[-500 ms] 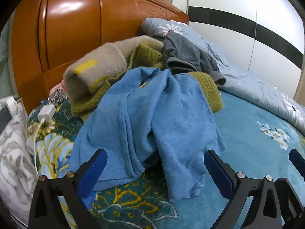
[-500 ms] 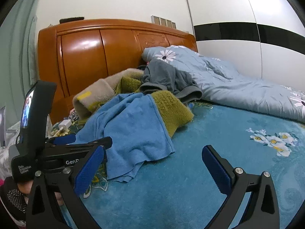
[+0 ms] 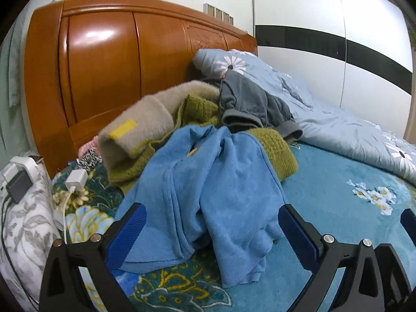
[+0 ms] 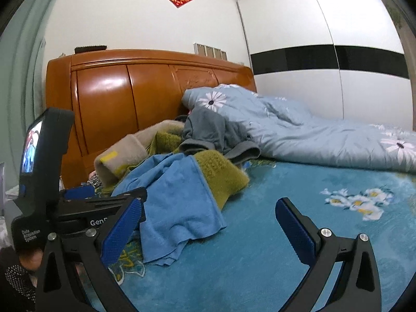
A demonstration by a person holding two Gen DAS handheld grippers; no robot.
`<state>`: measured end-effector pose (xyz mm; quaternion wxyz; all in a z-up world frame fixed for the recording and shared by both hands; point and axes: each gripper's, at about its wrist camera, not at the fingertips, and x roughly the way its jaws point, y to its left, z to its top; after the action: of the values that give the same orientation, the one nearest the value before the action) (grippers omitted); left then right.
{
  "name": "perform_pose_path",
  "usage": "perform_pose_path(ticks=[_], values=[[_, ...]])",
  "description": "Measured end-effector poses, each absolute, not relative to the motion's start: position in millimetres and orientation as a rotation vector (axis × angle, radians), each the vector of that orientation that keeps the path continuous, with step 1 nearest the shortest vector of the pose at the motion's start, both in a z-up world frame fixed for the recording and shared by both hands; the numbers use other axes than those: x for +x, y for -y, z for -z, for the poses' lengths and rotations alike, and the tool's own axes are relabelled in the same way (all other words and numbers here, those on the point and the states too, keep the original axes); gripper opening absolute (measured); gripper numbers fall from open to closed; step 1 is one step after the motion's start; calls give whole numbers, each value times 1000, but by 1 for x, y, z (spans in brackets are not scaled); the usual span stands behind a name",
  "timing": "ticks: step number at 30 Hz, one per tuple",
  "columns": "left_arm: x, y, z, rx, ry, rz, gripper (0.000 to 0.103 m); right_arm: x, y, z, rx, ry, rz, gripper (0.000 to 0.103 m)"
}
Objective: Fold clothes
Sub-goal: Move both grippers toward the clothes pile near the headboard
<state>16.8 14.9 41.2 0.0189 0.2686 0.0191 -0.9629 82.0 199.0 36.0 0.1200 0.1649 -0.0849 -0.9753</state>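
Note:
A heap of clothes lies on the bed near the headboard. On top and in front is a blue fleece garment (image 3: 208, 195) (image 4: 176, 195). Under it is an olive knit (image 3: 275, 145) (image 4: 221, 174), with a beige fuzzy piece (image 3: 145, 119) (image 4: 124, 150) to the left and a grey garment (image 3: 247, 101) (image 4: 208, 127) behind. My left gripper (image 3: 212, 234) stands open just in front of the blue garment's lower edge, nothing between its fingers. My right gripper (image 4: 208, 231) is open over the teal bedspread, right of the blue garment's hem. The left gripper's body (image 4: 52, 182) shows at the left of the right wrist view.
A wooden headboard (image 3: 104, 65) stands behind the heap. A light blue quilt (image 3: 338, 124) with daisies lies bunched at the right. White chargers and cables (image 3: 75, 179) rest at the left by a floral pillow (image 3: 23, 228). Teal bedspread (image 4: 286, 187) spreads to the right.
Both grippers have tilted upward and pulled back a little, so more wall and headboard show. The clothes have not moved. Both stay open.

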Motion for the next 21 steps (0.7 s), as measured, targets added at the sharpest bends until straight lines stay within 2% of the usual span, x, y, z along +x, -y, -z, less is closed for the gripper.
perform_pose_path(ticks=[4,8,11,15,21], values=[[21,-19,-50,775,-30,2993,103,85,-201,-39,467,264,2859,103],[28,-24,-57,742,-43,3030,103,90,-214,-43,412,403,2781,103],[33,-38,-59,707,53,3063,103,95,-219,-49,362,461,2723,103],[43,-54,-64,619,142,3073,103,96,-213,-54,393,444,2727,103],[40,-47,-66,653,73,3048,103,96,-219,-54,367,486,2751,103]])
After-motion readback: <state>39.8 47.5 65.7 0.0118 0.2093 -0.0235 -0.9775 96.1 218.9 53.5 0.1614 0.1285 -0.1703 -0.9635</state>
